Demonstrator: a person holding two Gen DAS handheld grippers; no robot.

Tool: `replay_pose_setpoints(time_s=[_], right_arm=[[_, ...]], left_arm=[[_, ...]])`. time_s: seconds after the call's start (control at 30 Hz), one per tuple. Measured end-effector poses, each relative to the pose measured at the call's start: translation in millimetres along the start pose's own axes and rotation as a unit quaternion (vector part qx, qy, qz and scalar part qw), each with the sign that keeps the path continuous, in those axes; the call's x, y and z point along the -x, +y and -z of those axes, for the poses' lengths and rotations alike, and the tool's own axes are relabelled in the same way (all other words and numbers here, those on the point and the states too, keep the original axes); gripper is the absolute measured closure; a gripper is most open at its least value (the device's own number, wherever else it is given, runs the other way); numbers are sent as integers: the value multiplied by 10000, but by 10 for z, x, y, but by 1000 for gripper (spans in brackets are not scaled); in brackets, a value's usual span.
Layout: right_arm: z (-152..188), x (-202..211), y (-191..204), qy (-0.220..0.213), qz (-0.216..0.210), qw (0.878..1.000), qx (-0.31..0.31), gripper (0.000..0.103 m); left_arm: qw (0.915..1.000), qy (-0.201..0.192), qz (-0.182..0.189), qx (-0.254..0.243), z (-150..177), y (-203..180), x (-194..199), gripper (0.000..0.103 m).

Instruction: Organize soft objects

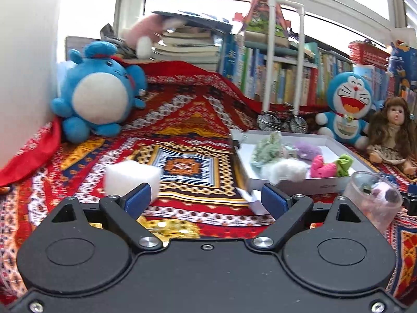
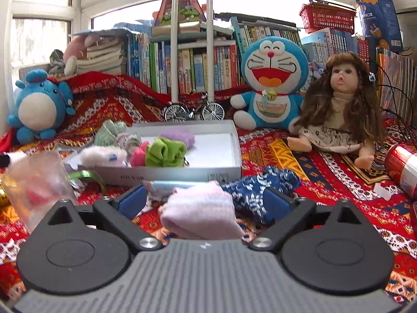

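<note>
The pink sock [image 2: 202, 212] lies nearest, folded and soft-ribbed, between the wide-apart jaws of the right gripper [image 2: 203, 200], just short of the white tray [image 2: 235, 140]. Closing carelessly could snag the blue patterned cloth [image 2: 260, 191] touching it. The left gripper [image 1: 206, 195], jaws also apart and empty, hangs left of the tray near a white foam block [image 1: 131, 178].

clear cloth [image 1: 182, 135] left of tray [image 1: 299, 182]
</note>
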State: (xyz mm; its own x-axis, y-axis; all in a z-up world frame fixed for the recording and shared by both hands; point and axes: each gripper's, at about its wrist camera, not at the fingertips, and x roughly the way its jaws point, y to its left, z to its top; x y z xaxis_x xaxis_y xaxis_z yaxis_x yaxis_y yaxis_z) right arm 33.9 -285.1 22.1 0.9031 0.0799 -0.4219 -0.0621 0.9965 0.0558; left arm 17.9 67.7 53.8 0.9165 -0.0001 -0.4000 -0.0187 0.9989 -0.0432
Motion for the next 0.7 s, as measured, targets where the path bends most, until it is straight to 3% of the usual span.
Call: replay_pose_setpoints(time_s=[0.4,0.6,0.7], right_arm=[[124,-142,60,160,50,9999,-32,1],[121,-168,49,228,50,9997,-87,0],[119,-181,52,266,68,9996,-80,0]], left_arm=[[9981,219,-489,295,250,259,4,9],[9965,102,-800,239,315,253,-37,5],[9974,275,-660,117,347,207,-59,5]])
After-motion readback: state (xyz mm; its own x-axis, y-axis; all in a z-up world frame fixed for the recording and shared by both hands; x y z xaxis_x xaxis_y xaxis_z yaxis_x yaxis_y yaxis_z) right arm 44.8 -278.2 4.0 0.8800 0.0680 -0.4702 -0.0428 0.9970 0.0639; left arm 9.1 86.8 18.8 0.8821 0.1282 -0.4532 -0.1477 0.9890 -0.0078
